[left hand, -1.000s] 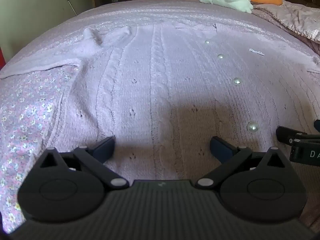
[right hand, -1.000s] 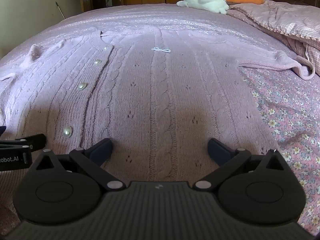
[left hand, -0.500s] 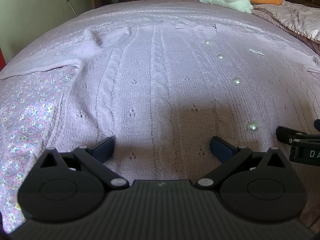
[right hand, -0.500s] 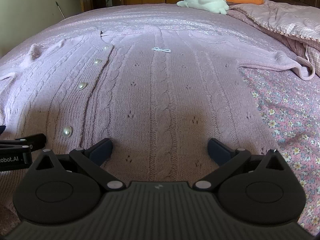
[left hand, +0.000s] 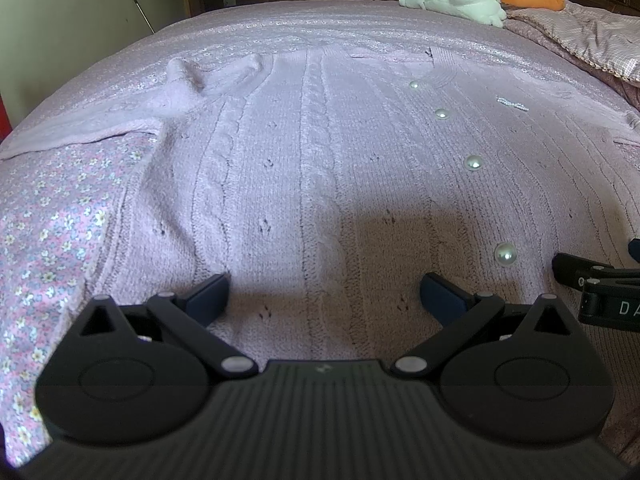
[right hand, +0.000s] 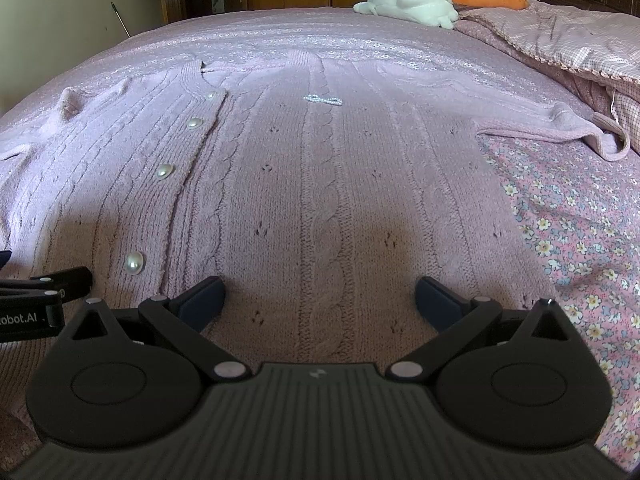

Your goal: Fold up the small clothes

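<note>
Lying flat under both tongs, cardigan (left hand: 320, 184), left tongs (left hand: 324, 296) and right tongs (right hand: 320, 296) spread wide

Both wrist views skim low, side by side, sharing the cardigan (left hand: 320, 184).

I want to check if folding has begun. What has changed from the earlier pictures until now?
Nothing visibly changed. The left gripper and the right gripper have their jaws wide open over the lower edge of the cardigan, holding nothing, as before. The cardigan lies flat and buttoned on the bed, its sleeves spread out, and the soft toy has not moved.
</note>
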A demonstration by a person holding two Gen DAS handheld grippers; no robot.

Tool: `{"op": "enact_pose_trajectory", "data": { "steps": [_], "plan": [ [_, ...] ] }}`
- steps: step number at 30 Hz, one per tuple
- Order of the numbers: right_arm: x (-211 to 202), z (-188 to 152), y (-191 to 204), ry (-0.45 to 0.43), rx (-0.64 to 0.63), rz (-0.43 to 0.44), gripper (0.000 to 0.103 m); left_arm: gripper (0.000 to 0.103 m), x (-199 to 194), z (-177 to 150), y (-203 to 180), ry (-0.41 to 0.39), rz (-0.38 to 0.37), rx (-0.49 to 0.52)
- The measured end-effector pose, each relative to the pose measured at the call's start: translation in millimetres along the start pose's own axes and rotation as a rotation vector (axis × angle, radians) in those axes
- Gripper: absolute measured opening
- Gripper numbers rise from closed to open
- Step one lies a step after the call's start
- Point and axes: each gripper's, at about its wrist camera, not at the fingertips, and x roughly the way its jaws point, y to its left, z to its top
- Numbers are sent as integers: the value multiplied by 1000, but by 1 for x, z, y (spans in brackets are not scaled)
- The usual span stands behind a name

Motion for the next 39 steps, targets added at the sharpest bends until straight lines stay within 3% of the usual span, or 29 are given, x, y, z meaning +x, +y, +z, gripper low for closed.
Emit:
{"op": "enact_pose_trajectory", "data": {
  "steps": [39],
  "plan": [
    [0,3,0,15,-4,-8,103,103,-2,4,2,1,-3,0]
  ]
}}
